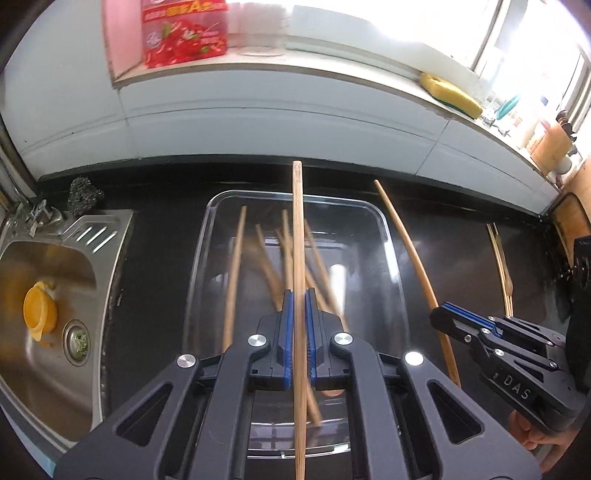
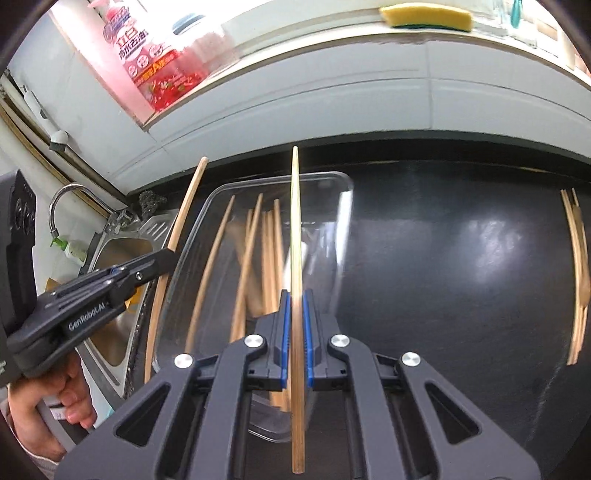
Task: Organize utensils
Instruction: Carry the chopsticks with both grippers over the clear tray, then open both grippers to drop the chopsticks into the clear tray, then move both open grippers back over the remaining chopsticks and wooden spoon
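Note:
My left gripper is shut on a wooden chopstick and holds it above a clear glass tray with several chopsticks in it. My right gripper is shut on another chopstick, above the tray's right part. In the left wrist view the right gripper is at the right with its chopstick beside the tray. In the right wrist view the left gripper is at the left with its chopstick. More chopsticks lie on the black counter at the right.
A steel sink with a yellow cup lies left of the tray, with a steel scourer behind it. A red soap bottle and a yellow sponge sit on the white ledge behind. The black counter stretches to the right.

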Tool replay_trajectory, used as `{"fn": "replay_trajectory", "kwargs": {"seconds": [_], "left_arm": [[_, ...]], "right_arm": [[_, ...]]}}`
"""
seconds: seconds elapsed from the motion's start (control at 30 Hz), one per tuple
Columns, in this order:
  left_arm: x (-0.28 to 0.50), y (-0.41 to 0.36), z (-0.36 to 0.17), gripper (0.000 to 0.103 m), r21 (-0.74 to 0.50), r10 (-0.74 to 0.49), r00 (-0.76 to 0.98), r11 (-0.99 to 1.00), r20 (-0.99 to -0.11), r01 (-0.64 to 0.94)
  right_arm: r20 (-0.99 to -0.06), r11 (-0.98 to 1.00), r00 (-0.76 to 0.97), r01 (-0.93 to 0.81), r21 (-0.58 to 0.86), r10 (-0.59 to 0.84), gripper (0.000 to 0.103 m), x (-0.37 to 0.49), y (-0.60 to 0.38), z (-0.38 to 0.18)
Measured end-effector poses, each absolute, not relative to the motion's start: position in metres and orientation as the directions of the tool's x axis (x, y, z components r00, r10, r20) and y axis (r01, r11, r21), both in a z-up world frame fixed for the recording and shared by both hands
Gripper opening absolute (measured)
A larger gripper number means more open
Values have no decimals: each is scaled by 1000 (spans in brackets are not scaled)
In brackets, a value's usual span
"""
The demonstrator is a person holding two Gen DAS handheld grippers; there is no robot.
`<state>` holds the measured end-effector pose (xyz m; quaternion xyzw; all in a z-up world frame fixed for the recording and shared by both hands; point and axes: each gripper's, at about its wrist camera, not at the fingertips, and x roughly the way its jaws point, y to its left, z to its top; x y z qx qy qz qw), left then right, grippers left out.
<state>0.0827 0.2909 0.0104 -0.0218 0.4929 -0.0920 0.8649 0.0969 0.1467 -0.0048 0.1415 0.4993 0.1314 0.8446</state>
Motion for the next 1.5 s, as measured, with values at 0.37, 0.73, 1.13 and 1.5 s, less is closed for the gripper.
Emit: {"fn": "replay_trajectory", "kwargs": {"seconds": [0.37,0.73,1.13,1.5], "left_arm": [[89,318,-5,6,-216,-265,459,964,-848,157],[104,319,-16,6,-203,-248,436,968,-865,147],[127,330,20,97,-159,-157,532,986,-832,42],[121,235,12,97,-147,-210,478,975,-853,168]], "right_arm": [[-829,930,450,-12,367,333,7,99,181,-14],[-853,949,432,-27,314,294,7,103,199,-17],[-826,975,539,-213,58,166,96,73,215,-11],[-842,992,527,-99,80,120,96,58,138,-14]]}}
